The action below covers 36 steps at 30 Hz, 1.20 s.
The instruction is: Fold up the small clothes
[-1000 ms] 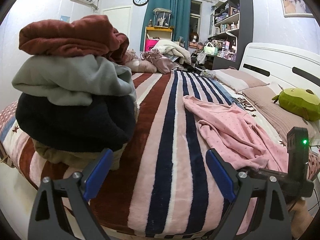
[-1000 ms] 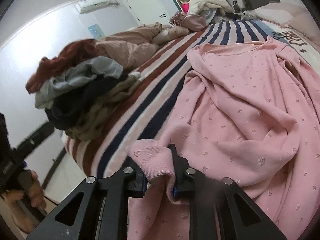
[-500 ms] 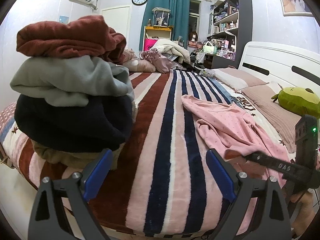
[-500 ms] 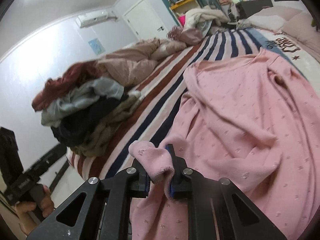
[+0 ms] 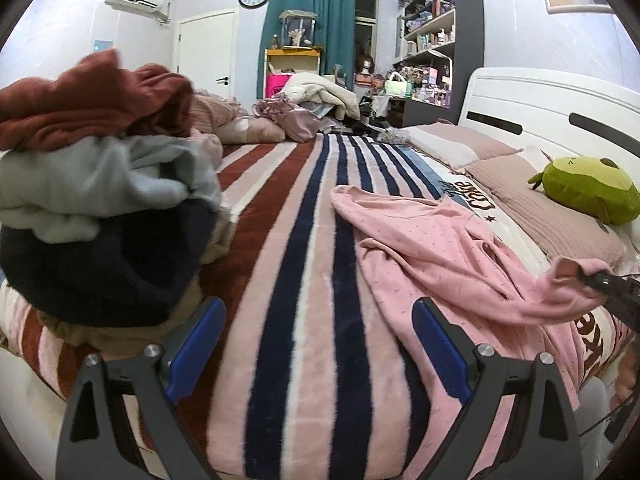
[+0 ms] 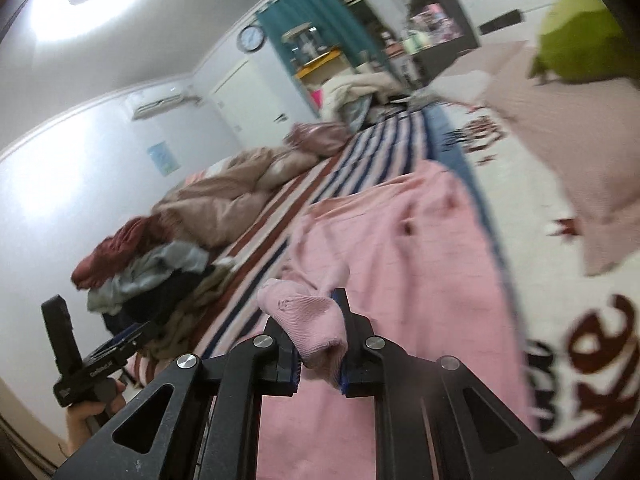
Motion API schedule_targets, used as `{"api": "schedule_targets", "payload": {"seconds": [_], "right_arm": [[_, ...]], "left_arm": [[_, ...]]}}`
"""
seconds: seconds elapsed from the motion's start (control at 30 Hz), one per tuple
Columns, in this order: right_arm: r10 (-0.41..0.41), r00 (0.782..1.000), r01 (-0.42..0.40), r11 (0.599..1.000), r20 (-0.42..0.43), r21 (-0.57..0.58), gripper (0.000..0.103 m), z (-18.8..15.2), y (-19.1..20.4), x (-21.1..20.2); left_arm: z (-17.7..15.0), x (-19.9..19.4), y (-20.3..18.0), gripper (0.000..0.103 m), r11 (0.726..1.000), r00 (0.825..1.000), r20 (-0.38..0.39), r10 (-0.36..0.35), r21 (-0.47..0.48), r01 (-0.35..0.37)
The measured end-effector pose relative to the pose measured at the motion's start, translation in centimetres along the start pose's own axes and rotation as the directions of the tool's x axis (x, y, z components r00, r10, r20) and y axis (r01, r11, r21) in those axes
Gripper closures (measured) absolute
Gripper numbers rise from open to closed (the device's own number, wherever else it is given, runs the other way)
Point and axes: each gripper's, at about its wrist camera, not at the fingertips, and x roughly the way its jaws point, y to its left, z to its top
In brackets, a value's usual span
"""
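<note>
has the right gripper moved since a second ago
Yes. The right gripper, shut on the pink garment's cuff, has risen and shifted rightward toward the pillows.

Right-wrist view motion-blurred, green plush toy [image 6: 576,28] cut by edge, shelf contents [image 5: 430,36] too small to tell

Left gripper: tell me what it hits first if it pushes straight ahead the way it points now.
Probably the striped blanket: the open left gripper aims slightly downward between the clothes pile and the pink garment, touching neither. Depth is hard to judge.
</note>
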Motion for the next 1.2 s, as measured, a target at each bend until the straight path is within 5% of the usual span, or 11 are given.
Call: {"api": "schedule_targets", "payload": {"seconds": [0.3,0.4,0.53,0.73,0.97,1.07,1.2], "right_arm": [[-0.065,0.990,0.074,0.995,-0.121,0.073,0.092,-3.7,-5.5,-2.6],[-0.069,0.985,0.083,0.993,-0.156,0.080,0.078,-4.7,-6.4,-2.7],[-0.119,0.990,0.122,0.992,-0.081,0.032,0.049,-3.3,-6.6,-5.0],[-0.152,0.988,0.150,0.982,-0.005,-0.116,0.043,1.9,-5.5,-5.5],[-0.016,0.984,-0.035,0.959,-0.176,-0.280,0.043,6.7,-2.4,5.1],[-0.007,0.957,-0.090,0.943,-0.290,-0.320,0.043,7.5,-1.2,11.4],[-0.001,0.912,-0.142,0.938,-0.411,-0.317,0.044,7.8,0.2,19.1]], "left_arm": [[1.4,2.5,-4.8,0.010,0.998,0.999,-0.029,-0.045,0.053,0.047],[1.7,3.0,-6.2,0.010,0.995,0.998,-0.034,-0.058,0.075,0.060],[2.3,3.4,-7.3,0.010,0.993,0.997,-0.032,-0.064,0.099,0.067],[3.2,4.3,-6.5,0.010,0.993,0.997,-0.021,-0.075,0.095,0.077],[2.8,7.7,-5.0,0.010,0.989,0.989,-0.065,-0.129,0.066,0.133],[2.6,9.8,-5.0,0.013,0.989,0.987,-0.094,-0.127,0.069,0.134],[2.9,13.6,-4.8,0.029,0.984,0.974,-0.156,-0.162,0.045,0.170]]}}
